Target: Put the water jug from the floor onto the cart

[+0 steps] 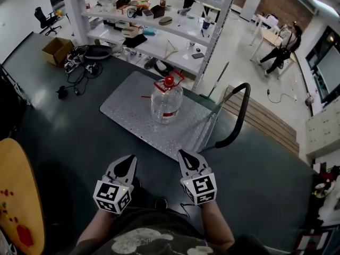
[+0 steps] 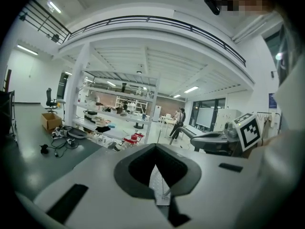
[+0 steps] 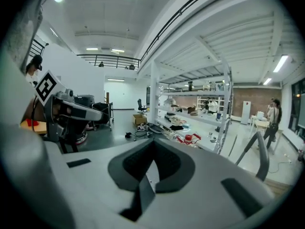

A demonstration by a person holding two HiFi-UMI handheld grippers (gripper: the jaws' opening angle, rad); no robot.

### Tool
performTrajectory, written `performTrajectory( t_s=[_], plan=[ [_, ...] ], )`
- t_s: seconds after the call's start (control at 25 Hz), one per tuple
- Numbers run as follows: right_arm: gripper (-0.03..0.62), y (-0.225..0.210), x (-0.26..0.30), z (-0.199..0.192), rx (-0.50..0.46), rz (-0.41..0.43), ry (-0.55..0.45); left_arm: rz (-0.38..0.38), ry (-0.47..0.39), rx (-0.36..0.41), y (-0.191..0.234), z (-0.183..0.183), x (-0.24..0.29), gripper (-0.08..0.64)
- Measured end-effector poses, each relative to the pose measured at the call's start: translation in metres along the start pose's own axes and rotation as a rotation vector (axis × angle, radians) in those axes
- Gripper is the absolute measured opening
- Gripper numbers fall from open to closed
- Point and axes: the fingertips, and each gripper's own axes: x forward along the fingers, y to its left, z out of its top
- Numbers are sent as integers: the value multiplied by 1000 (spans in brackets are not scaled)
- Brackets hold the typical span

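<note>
Head view, looking steeply down. Water jug (image 1: 167, 101), clear with red cap and red carrying handle, upright near the middle of the cart (image 1: 125, 109), on its grey studded metal deck; nothing touching the jug. Black looped push handle (image 1: 240, 109) at the cart's right end. Dark floor (image 1: 64, 142) all round the cart.

Left tongs (image 1: 131, 158) and right tongs (image 1: 181, 153) side by side at the bottom of the view, close to the person's body, tips aimed toward the cart and well apart from the jug. Both pairs pressed together, tip meeting tip, with nothing pinched between them; confirmed in the left gripper view and the right gripper view.

Beyond the cart, white shelving (image 1: 159, 44) crowded with small items. Cardboard box (image 1: 57, 50) and a tangle of black cables (image 1: 79, 74) on the floor at upper left.
</note>
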Motion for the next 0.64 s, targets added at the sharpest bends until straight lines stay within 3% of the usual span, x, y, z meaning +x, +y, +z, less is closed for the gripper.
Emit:
performTrajectory(
  t_s=[0.44, 0.64],
  plan=[
    [-11, 13, -41, 13, 2, 58, -64, 17, -87, 55, -51, 24, -35, 2],
    [-11, 17, -55, 12, -9, 64, -70, 22, -90, 98, -63, 26, -43, 2]
  ],
)
